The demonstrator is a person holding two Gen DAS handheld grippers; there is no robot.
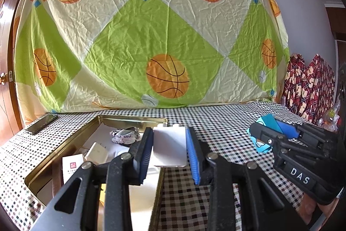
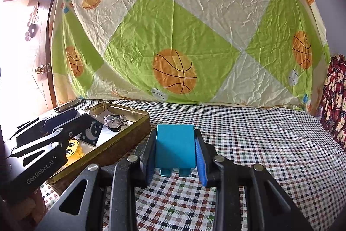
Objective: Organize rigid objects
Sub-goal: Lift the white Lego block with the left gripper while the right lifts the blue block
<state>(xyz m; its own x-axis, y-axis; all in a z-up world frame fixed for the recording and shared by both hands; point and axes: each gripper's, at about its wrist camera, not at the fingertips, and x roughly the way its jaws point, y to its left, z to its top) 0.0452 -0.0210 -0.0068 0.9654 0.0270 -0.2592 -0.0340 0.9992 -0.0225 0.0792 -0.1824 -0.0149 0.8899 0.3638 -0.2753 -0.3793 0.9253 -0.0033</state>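
Over the checkered tablecloth (image 2: 248, 133) below a basketball-print sheet (image 1: 151, 36), my left gripper (image 1: 169, 148) pinches a white block (image 1: 169, 147) above the right edge of the gold tin (image 1: 71, 140), while my right gripper (image 2: 175, 151) clamps a blue block (image 2: 174, 144) just right of that tin, a phone (image 1: 41, 123) lying far left.

White raised letters "DAS" are showing on the black body of the right gripper (image 1: 287, 133) – seen from the left wrist cam. "GenRobot.AI" is running in pale letters along the body of the left gripper (image 2: 64, 120), right wrist cam. A white card (image 1: 72, 167) in the tin (image 1: 34, 176) is carrying a small red stamp w/ print too tiny to read.
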